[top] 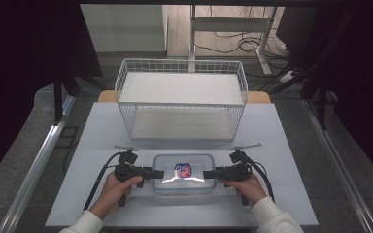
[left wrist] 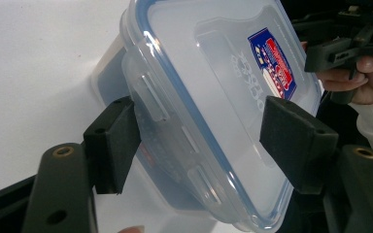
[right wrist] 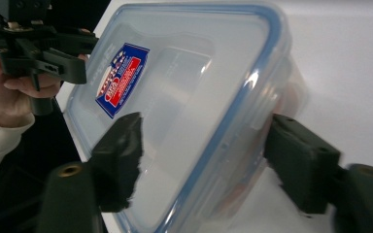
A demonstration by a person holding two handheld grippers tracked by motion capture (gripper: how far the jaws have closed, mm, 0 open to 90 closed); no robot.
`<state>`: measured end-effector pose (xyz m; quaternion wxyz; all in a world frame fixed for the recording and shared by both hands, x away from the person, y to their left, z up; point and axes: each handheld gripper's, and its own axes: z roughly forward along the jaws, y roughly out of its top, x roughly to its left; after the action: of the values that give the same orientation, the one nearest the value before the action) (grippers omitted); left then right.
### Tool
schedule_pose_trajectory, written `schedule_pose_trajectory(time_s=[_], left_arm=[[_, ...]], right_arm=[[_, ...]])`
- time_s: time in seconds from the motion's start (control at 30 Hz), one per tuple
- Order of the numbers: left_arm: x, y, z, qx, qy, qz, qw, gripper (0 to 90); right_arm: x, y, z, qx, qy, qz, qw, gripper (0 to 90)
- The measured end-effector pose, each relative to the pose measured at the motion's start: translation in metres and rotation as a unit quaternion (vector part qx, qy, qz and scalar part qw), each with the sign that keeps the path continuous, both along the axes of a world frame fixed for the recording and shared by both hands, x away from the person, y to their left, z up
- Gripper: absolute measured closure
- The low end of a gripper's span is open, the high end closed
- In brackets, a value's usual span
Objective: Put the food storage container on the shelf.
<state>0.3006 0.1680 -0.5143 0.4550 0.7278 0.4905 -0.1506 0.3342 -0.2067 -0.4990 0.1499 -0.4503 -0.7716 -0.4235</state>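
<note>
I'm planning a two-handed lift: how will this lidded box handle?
Likely stiff: the box looks like hard clear plastic. Probably light, since it seems empty. Its glossy lid may slip in the left tongs and right tongs straddling its ends.

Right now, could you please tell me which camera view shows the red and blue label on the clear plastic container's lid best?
The right gripper view: the red and blue label is large, unobstructed. The left gripper view shows it similarly close but more foreshortened; the high view shows it tiny.

White wire basket (top: 181,99) on the pale table (top: 281,145), beyond it a desk frame (top: 230,24).
</note>
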Motion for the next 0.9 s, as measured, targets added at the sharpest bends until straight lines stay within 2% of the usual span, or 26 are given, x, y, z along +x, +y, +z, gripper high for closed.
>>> schedule_pose_trajectory(time_s=[0.07,0.17,0.33,0.37,0.5,0.63,0.9], left_arm=[[-0.003,0.001,0.003,0.002,-0.01,0.002,1.0,35.1],[-0.006,0.001,0.005,0.002,-0.015,0.005,0.9999,37.4],[-0.014,0.0,0.008,0.004,-0.026,0.014,0.9996,40.0],[-0.018,-0.001,0.01,0.007,-0.034,0.017,0.9992,40.3],[-0.025,-0.002,0.013,0.012,-0.045,0.023,0.9986,41.2],[-0.028,-0.002,0.014,0.006,-0.046,0.029,0.9985,42.6],[-0.032,-0.001,0.015,0.005,-0.05,0.029,0.9983,44.3]], right_arm=[[-0.002,-0.004,0.002,0.008,0.005,-0.005,0.9999,38.9],[-0.004,-0.006,0.003,0.013,0.006,-0.007,0.9999,41.5],[-0.014,-0.009,0.007,0.018,-0.003,-0.018,0.9997,45.9],[-0.016,-0.009,0.008,0.019,-0.005,-0.021,0.9996,46.6],[-0.022,-0.01,0.011,0.018,-0.013,-0.025,0.9994,49.0],[-0.026,-0.01,0.012,0.017,-0.021,-0.027,0.9993,49.8],[-0.031,-0.009,0.015,0.018,-0.019,-0.034,0.9991,50.6]])
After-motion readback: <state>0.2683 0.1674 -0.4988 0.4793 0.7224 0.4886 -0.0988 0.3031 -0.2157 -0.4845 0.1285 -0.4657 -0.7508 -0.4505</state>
